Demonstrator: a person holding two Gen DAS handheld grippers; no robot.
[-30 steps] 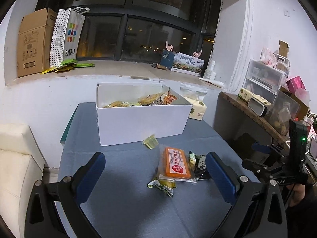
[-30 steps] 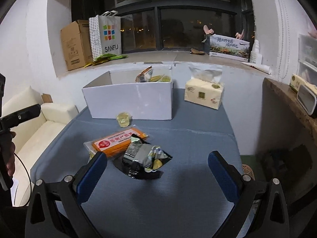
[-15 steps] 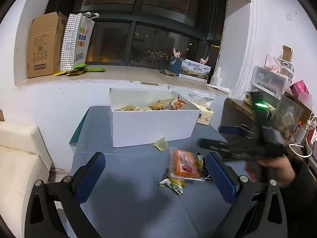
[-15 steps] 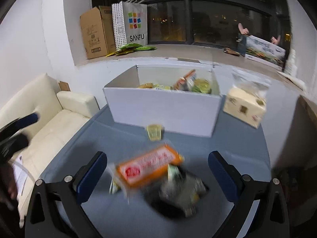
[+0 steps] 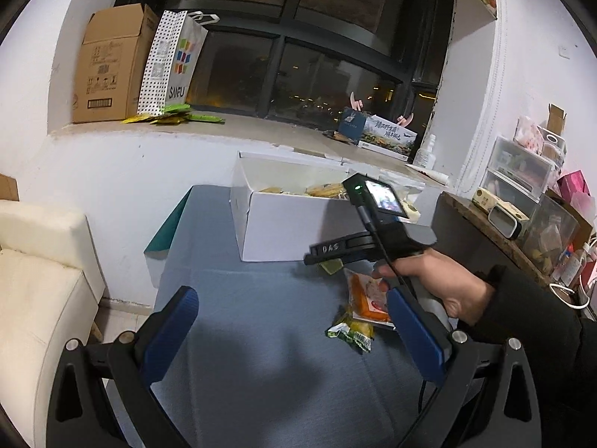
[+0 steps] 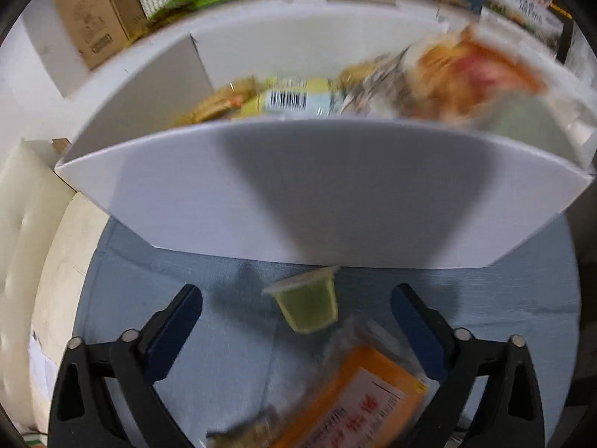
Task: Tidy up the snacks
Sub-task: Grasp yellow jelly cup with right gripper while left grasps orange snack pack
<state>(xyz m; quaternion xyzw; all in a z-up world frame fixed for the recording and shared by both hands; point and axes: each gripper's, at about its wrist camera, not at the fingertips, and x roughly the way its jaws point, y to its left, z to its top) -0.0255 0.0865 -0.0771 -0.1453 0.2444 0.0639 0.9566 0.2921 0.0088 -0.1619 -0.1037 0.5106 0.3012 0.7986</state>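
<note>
A white open box (image 5: 283, 224) with several snack packets (image 6: 287, 99) inside stands at the back of the blue-clothed table (image 5: 261, 321). In front of it lie a small green jelly cup (image 6: 306, 306), an orange packet (image 6: 354, 403) and a green packet (image 5: 350, 332). My right gripper (image 6: 296, 321) points steeply down at the box's front wall (image 6: 317, 194). Its jaws are closing, the jelly cup sits between the fingers, and the pads stand clear of it. A person's hand (image 5: 440, 283) carries that gripper over the orange packet (image 5: 363, 295). My left gripper (image 5: 294, 332) is open and empty, nearer the table's front.
A cream sofa (image 5: 37, 280) stands left of the table. On the window sill are a cardboard box (image 5: 108, 67) and a dotted shopping bag (image 5: 171, 59). A wooden shelf with plastic drawers (image 5: 522, 171) and clutter lines the right side.
The right gripper swung forward and tipped down towards the box, so the jelly cup now lies between its fingers. In the left wrist view the hand came in from the right.
</note>
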